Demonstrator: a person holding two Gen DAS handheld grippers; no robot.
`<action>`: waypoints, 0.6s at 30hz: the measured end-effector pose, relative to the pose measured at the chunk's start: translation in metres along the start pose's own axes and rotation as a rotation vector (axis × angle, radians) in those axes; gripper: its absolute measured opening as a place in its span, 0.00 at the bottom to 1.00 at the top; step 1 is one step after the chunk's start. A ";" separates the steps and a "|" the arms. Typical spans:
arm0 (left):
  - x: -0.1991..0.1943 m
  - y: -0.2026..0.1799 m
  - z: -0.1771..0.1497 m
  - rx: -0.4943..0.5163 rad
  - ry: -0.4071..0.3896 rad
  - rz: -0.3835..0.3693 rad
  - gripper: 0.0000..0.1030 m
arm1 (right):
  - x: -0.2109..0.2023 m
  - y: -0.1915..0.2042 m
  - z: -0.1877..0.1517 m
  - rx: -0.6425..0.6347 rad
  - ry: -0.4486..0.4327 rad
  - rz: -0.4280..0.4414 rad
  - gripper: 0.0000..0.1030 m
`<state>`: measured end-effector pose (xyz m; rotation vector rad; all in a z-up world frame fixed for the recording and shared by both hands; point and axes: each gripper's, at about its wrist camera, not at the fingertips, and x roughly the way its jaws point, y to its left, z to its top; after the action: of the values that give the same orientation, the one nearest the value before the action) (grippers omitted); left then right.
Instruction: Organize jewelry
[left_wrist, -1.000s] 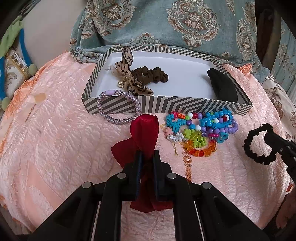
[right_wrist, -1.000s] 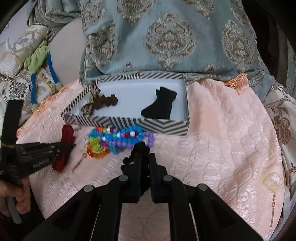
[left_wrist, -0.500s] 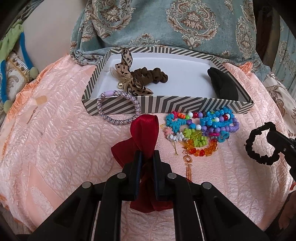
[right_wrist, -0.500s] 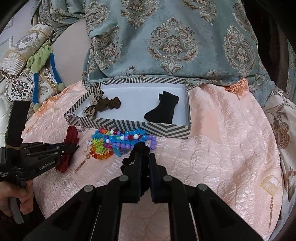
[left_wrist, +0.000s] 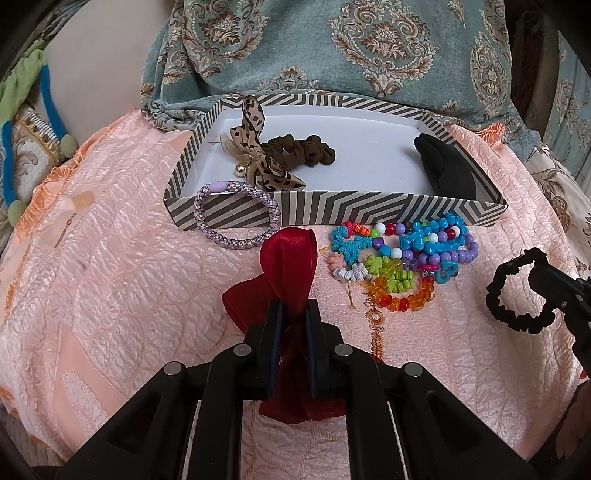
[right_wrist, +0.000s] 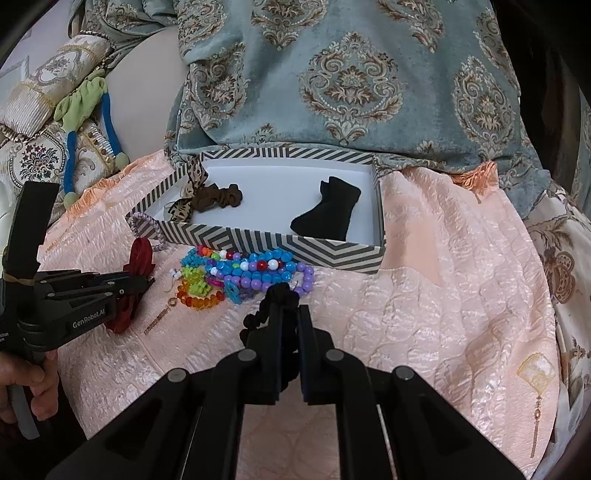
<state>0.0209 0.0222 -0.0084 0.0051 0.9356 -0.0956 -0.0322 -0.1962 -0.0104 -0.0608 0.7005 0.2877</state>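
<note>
Left claw clamped on red ribbon bow, held over the peach cloth just in front of the striped box. Right claw pinching black scrunchie, near the bead bracelets. Purple bracelet leans against box front.

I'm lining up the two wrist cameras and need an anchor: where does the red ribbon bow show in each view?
Left wrist view: the red ribbon bow sits at centre, clamped in the left gripper, just below the striped box.
Right wrist view: the bow is at far left, at the tips of the left gripper.
Shared landmark: the pile of coloured beads in front of the box.
</note>
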 end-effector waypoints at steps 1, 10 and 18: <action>0.000 0.000 0.000 0.000 0.000 0.000 0.00 | 0.000 0.000 0.000 -0.001 0.000 -0.001 0.07; 0.000 0.001 0.000 0.006 0.000 0.005 0.00 | -0.001 0.001 0.000 -0.007 0.000 -0.007 0.07; 0.000 0.000 0.000 0.007 -0.001 0.005 0.00 | -0.002 0.000 0.000 -0.007 0.000 -0.009 0.07</action>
<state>0.0208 0.0225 -0.0083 0.0136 0.9347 -0.0938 -0.0337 -0.1966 -0.0096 -0.0710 0.6993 0.2812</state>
